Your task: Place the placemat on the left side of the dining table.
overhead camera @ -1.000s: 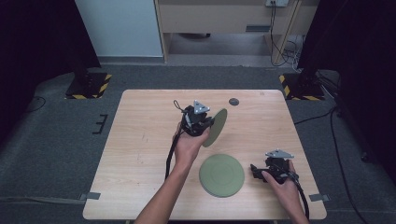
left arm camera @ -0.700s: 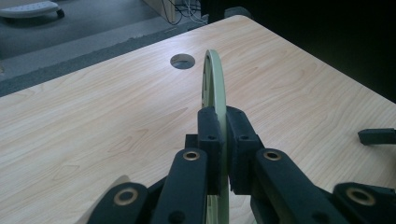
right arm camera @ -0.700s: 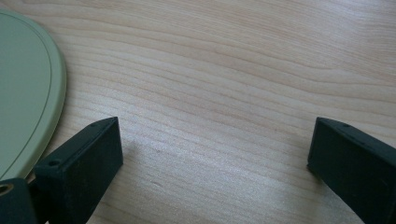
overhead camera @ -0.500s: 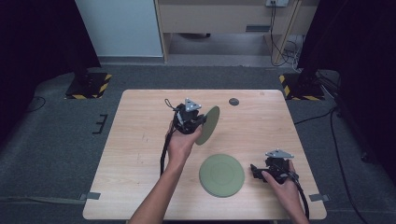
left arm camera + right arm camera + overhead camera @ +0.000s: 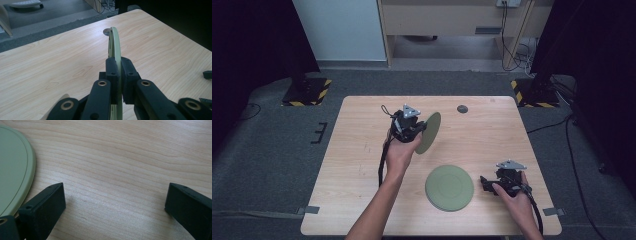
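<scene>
Lifted plate (image 5: 428, 132) shifted left, on edge, left gripper (image 5: 416, 128) clamping rim; right gripper (image 5: 486, 183) apart.

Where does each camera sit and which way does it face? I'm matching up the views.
High view: above the table, looking down; both forearms, left gripper, right gripper.
Left gripper view: along shut jaws pinching the raised plate.
Right gripper view: along open jaws, flat plate beside.
Shared: both plates.
</scene>
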The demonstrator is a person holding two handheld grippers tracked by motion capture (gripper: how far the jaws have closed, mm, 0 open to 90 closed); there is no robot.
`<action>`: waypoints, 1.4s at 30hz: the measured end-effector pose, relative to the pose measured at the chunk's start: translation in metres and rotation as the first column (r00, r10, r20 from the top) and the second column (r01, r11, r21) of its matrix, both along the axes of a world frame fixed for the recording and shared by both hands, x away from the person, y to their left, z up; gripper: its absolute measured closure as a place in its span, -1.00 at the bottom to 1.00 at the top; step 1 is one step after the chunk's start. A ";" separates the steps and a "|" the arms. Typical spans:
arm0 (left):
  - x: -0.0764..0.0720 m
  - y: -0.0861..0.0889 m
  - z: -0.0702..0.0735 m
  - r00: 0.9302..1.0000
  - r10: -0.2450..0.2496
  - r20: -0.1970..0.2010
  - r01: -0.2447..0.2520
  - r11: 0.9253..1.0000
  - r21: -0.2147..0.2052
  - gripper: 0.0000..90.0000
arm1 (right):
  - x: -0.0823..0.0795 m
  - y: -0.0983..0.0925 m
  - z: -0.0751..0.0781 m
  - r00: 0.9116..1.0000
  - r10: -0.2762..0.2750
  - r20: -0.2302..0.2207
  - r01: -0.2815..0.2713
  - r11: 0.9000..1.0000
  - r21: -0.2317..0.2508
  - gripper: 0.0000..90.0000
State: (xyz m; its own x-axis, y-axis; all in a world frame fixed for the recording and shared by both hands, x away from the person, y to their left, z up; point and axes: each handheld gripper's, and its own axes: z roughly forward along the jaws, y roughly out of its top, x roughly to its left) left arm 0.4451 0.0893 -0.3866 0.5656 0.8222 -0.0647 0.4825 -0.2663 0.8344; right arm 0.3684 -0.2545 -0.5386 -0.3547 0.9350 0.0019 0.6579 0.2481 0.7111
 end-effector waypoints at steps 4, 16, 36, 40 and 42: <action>0.000 0.004 0.001 1.000 0.007 0.001 -0.007 1.000 -0.002 0.91 | 0.000 0.000 0.000 1.000 0.000 0.000 0.000 1.000 -0.001 -0.93; -0.002 0.026 0.002 0.999 0.038 0.005 -0.038 0.999 -0.007 0.91 | 0.000 0.000 0.000 1.000 0.000 0.000 0.000 1.000 -0.001 -0.93; -0.006 0.072 -0.005 0.994 0.105 -0.006 -0.105 0.994 -0.022 0.91 | 0.000 0.000 0.000 1.000 0.000 0.000 0.000 1.000 -0.001 -0.93; -0.006 0.081 -0.004 0.993 0.121 -0.002 -0.121 0.992 -0.030 0.91 | 0.000 0.000 0.000 1.000 0.001 0.001 -0.001 1.000 -0.001 -0.93; -0.006 0.084 -0.004 0.993 0.122 -0.003 -0.122 0.992 -0.025 0.91 | 0.000 0.000 0.000 1.000 0.001 0.001 -0.001 1.000 -0.001 -0.93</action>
State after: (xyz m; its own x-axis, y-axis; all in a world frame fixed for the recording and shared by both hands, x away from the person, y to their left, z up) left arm 0.4386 0.1734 -0.3905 0.4609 0.8832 -0.0868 0.5116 -0.1845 0.8391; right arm 0.3684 -0.2544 -0.5386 -0.3552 0.9348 0.0008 0.6573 0.2491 0.7112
